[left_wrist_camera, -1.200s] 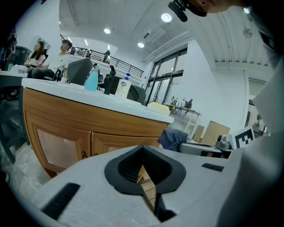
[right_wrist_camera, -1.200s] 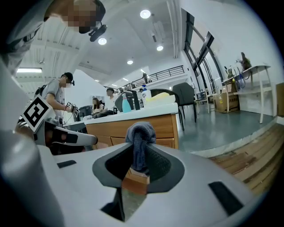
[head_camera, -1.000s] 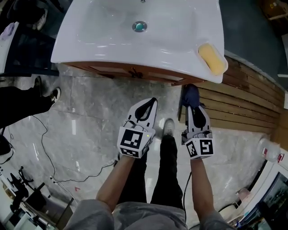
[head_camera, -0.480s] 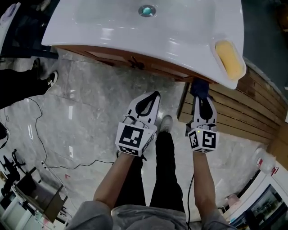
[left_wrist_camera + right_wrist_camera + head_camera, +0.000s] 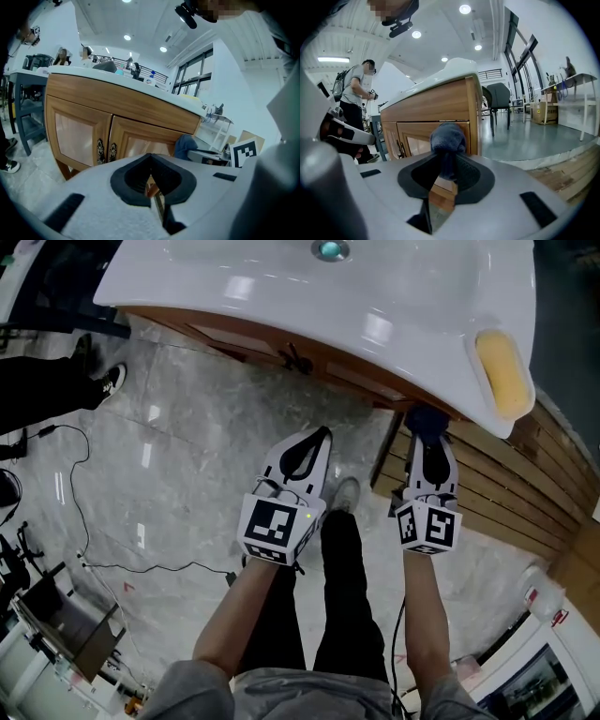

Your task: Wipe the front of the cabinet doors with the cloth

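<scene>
Nearest the head camera, my two forearms reach down over dark trousers and a pale shoe. My left gripper [image 5: 322,434] hangs over the grey marble floor [image 5: 187,465], short of the cabinet, its jaws pressed together with nothing between them, as its own view [image 5: 151,174] confirms. My right gripper [image 5: 429,434] sits just beside it and further forward, jaws clamped on the dark blue cloth [image 5: 447,137], which bunches out past the tips. The cloth is up against the right-hand end of the wooden cabinet, in front of the right cabinet door [image 5: 419,140]; I cannot tell whether it touches the wood. From the left gripper view both cabinet doors [image 5: 79,138] are shut, their dark ornate handles [image 5: 106,151] side by side at the centre. Above, the white sink basin [image 5: 281,296] overhangs the cabinet, a yellow sponge [image 5: 504,371] lying on its right rim. Wooden slats [image 5: 487,488] cover the floor to the right; a person [image 5: 354,93] stands beyond the cabinet at left.
</scene>
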{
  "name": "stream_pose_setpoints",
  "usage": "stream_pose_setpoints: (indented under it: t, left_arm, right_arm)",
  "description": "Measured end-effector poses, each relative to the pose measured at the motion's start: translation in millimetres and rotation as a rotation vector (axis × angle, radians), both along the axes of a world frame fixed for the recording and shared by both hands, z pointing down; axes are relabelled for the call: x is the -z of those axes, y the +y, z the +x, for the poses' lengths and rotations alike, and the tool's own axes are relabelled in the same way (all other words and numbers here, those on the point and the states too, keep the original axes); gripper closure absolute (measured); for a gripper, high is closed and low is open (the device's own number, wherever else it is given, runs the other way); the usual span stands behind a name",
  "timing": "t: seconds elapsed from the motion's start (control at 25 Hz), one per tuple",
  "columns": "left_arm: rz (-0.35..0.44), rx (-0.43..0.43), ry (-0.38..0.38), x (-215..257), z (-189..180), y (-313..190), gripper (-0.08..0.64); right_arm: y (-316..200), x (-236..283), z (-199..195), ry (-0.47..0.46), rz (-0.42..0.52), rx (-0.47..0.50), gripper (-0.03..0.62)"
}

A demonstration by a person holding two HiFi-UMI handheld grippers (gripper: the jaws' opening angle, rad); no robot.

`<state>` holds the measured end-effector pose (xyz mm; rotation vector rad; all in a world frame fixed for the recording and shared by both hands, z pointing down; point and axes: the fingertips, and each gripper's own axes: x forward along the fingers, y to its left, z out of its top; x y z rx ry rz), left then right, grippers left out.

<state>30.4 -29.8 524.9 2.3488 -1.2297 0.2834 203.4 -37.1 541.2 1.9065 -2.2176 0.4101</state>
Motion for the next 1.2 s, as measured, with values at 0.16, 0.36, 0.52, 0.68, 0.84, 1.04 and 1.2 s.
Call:
stream_pose_setpoints:
  t: [0.16, 0.36, 0.52, 0.68, 0.84, 1.04, 1.2]
  left_arm:
    - [-0.006, 0.015, -0.001, -3, -3, 4, 0.552]
    - [-0.016, 0.027, -0.001, -6, -15, 7, 0.552]
    - [-0.021, 0.033, -0.001, -7, -28, 8, 0.552]
    - [-0.022, 0.039, 0.002, -9, -42, 5, 0.552]
    - [-0.029, 0.045, 0.005, -12, -59, 0, 0.552]
    - [-0.034, 0.051, 0.007, -15, -79, -6, 0.552]
    - [-0.036, 0.057, 0.009, -16, -92, -10, 0.552]
  right_arm:
    - [-5, -2, -7, -0.004, 0.002, 0.03, 0.511]
    - [-11, -4, -22, 0.001, -0.001, 0.062, 0.514]
    - [-15, -2, -40, 0.009, 0.0, 0.086, 0.515]
    - [-22, -5, -59, 0.011, 0.0, 0.105, 0.515]
    - [-30, -7, -79, 0.018, -0.002, 0.119, 0.515]
    - [-39, -7, -104, 0.016, 0.0, 0.133, 0.515]
    - [-46, -7, -123, 0.014, 0.002, 0.151, 0.515]
